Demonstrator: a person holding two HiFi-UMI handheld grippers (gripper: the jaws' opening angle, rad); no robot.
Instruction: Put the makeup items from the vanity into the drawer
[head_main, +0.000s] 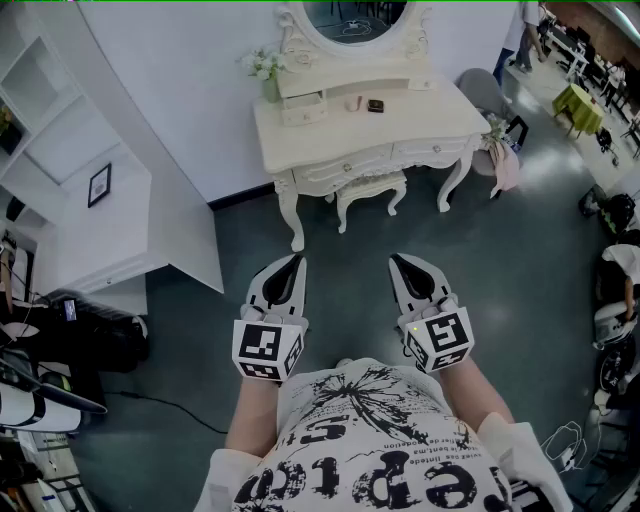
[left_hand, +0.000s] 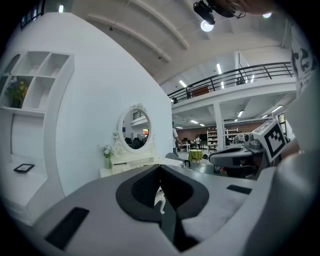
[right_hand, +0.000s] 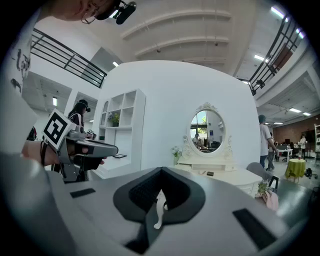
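A cream vanity (head_main: 370, 135) with an oval mirror stands against the white wall, a few steps ahead of me. On its top lie a dark compact (head_main: 375, 105) and a small pink item (head_main: 353, 102), beside a little drawer box (head_main: 303, 106). Two drawers (head_main: 345, 168) in the vanity front look closed. My left gripper (head_main: 296, 260) and right gripper (head_main: 396, 260) hover side by side over the floor, well short of the vanity. Both are shut and hold nothing. The right gripper view shows the vanity (right_hand: 225, 176) and the compact (right_hand: 210, 173) beyond the shut jaws.
A cushioned stool (head_main: 371, 190) is tucked under the vanity. A vase of flowers (head_main: 264, 68) stands at the vanity's left end. A white shelf unit (head_main: 95, 205) lines the left wall. A grey chair (head_main: 486, 92) and a pink cloth (head_main: 505, 168) are at the vanity's right.
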